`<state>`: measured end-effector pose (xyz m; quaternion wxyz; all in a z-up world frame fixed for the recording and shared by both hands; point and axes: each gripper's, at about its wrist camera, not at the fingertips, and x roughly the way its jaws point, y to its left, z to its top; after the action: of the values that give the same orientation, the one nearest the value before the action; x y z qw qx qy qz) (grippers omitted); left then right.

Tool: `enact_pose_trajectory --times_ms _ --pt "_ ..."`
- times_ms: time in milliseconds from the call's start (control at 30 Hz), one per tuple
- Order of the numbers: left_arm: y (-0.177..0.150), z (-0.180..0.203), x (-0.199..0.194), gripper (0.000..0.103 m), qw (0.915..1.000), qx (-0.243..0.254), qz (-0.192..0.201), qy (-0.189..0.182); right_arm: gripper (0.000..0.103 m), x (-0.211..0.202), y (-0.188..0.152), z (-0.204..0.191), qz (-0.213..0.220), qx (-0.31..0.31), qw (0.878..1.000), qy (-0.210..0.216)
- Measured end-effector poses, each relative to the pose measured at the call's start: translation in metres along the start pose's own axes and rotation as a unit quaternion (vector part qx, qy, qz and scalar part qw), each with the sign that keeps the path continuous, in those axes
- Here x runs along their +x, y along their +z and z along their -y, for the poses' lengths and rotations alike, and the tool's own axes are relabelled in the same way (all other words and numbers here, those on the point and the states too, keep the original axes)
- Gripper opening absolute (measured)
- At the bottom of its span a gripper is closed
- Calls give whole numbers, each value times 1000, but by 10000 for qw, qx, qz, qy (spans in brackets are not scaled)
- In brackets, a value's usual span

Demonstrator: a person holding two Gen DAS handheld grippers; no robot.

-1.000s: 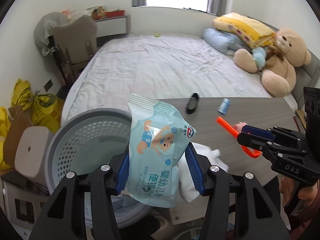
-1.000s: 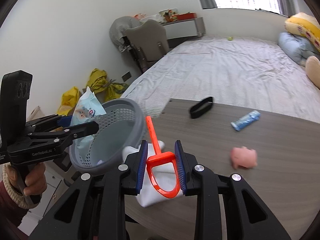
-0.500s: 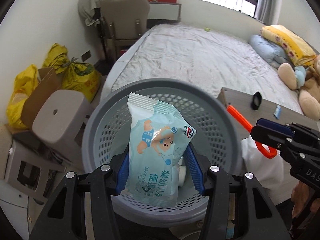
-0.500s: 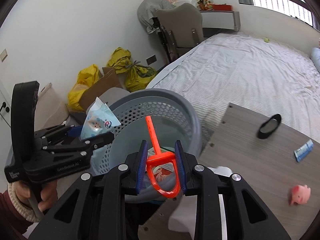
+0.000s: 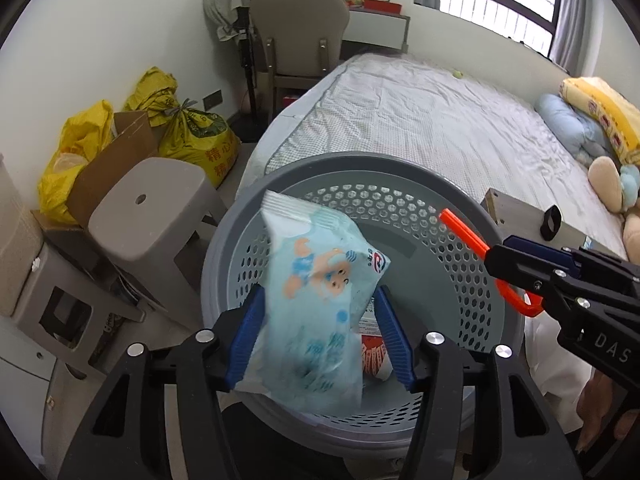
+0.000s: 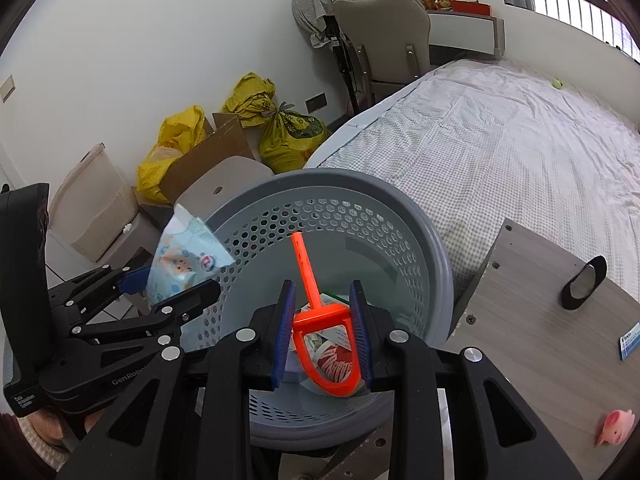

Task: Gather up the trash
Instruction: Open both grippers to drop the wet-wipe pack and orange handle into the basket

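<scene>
A: Starting at the far left, what stands there?

B: Yellow bags [image 5: 76,152] against the wall, a cardboard box [image 5: 116,160] and a grey stool [image 5: 148,216]. Just beside them is the grey perforated trash basket [image 5: 452,248].

A: And the left gripper [image 5: 318,336]?

B: It hangs over the basket's mouth with a pale blue wet-wipe pack [image 5: 320,300] between its blue pads. The jaws are opening: the right pad stands clear of the pack, the left one lies along its edge, and the pack looks blurred and tilted. I would call the grip loosened, no longer a pinch.

A: What is under it?

B: Printed red-and-white packaging [image 6: 336,360] lies in the bottom of the basket.

A: Then the right gripper [image 6: 322,332]?

B: Closed on an orange plastic scoop [image 6: 316,320], pinched across its loop end, with the straight handle pointing up and away over the basket's inside. From the left wrist view the scoop juts out above the basket's right rim.

A: Further right?

B: The grey wood-grain surface [image 6: 540,340] meets the basket's rim. On it lie a black shoe-shaped item [image 6: 584,282], a small blue packet [image 6: 630,340] at the frame edge, and a pink pig toy [image 6: 616,426], all well apart. Behind is the bed [image 6: 500,140].
</scene>
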<state>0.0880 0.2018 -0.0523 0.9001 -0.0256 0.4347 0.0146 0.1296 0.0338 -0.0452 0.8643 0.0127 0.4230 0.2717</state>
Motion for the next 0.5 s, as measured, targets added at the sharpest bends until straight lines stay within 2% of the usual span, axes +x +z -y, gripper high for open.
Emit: enact_pose_trajectory --times_ms 67,100,133,400,500 --pt "0 -2 -2 64 10000 -71 19 34 33 0 0 0 -3 -1 10000 5" --pt "0 -4 -3 65 9999 -93 24 70 42 -2 0 0 34 -3 10000 -22" --pt "-1 -4 -4 69 9999 -106 28 122 45 -4 -1 0 63 2 10000 -36" --pt "-8 -6 -14 76 9990 -219 86 372 46 -11 -8 2 98 39 9998 -154" --pt "-10 -4 -19 79 9985 -258 162 464 49 -14 -12 0 122 19 9997 -216"
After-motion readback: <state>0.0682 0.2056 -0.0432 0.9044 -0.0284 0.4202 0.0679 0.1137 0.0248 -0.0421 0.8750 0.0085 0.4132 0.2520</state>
